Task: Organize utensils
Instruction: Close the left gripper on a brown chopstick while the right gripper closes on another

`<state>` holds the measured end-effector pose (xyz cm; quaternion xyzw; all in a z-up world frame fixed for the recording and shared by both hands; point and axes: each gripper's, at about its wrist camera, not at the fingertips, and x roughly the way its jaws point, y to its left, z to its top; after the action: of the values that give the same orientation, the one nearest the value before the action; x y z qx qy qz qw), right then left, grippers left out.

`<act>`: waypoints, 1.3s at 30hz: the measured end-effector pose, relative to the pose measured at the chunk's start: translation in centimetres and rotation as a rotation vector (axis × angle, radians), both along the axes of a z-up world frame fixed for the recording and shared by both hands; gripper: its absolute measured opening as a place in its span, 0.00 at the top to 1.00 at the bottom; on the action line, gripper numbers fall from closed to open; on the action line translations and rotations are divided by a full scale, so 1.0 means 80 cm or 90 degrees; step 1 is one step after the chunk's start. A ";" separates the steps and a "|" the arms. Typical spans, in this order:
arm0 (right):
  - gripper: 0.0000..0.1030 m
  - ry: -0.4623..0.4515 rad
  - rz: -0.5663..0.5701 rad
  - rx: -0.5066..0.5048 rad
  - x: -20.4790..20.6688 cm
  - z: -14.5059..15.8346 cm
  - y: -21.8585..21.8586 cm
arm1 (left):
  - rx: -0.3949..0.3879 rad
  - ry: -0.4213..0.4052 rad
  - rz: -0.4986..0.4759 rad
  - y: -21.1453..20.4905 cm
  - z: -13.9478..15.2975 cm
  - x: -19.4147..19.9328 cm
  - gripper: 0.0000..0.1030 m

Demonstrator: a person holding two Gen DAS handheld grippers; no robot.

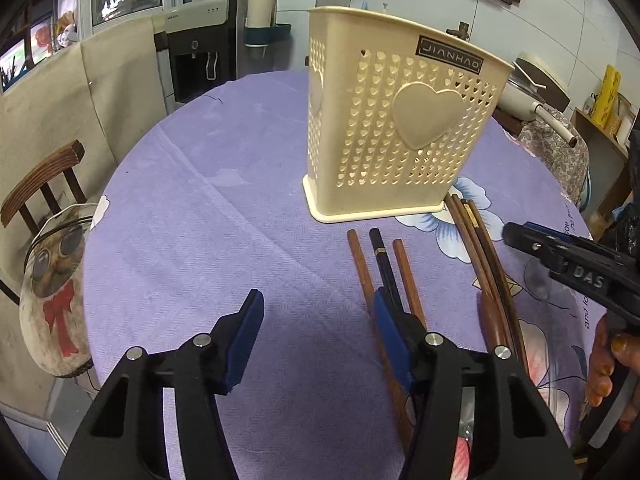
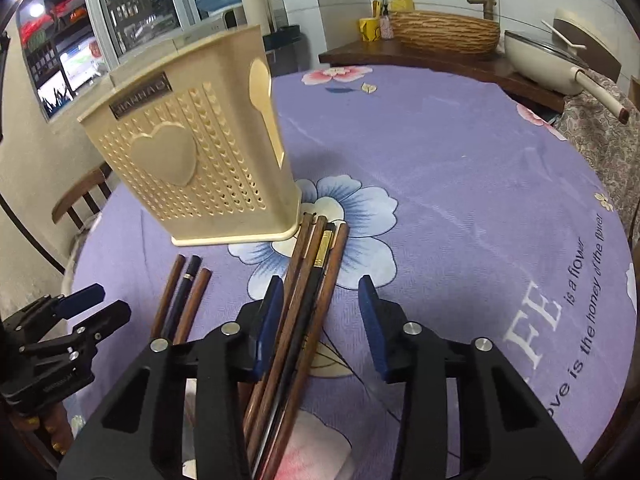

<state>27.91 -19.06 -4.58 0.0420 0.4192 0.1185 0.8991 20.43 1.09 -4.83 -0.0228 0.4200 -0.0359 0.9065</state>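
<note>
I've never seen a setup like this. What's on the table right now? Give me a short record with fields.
surface: round table with a purple floral tablecloth
holder: cream perforated utensil holder, upright, heart on its side
group one: three chopsticks lying flat in front of the holder
group two: bundle of chopsticks, tips touching the holder's base
left gripper: open, nothing gripped, one finger over group one
right gripper: open, straddling group two, not yet pinching it
in the holder: cannot tell
</note>
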 end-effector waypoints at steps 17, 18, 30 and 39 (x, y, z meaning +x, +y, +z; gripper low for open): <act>0.81 0.044 -0.037 -0.060 0.040 -0.029 0.011 | 0.000 0.010 0.005 -0.004 -0.011 0.010 0.46; 0.83 0.044 -0.038 -0.056 0.042 -0.029 0.009 | 0.001 0.010 0.005 -0.005 -0.011 0.010 0.46; 0.84 0.035 -0.036 -0.057 0.049 -0.031 0.007 | 0.033 0.044 -0.014 -0.034 -0.015 0.027 0.60; 0.84 0.027 -0.034 -0.073 0.039 -0.031 0.019 | 0.067 0.054 0.003 -0.042 -0.023 0.039 0.70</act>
<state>31.06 -17.50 -7.08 0.0041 0.4430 0.0692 0.8938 23.56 -2.23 -6.70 0.0220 0.4596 -0.0105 0.8878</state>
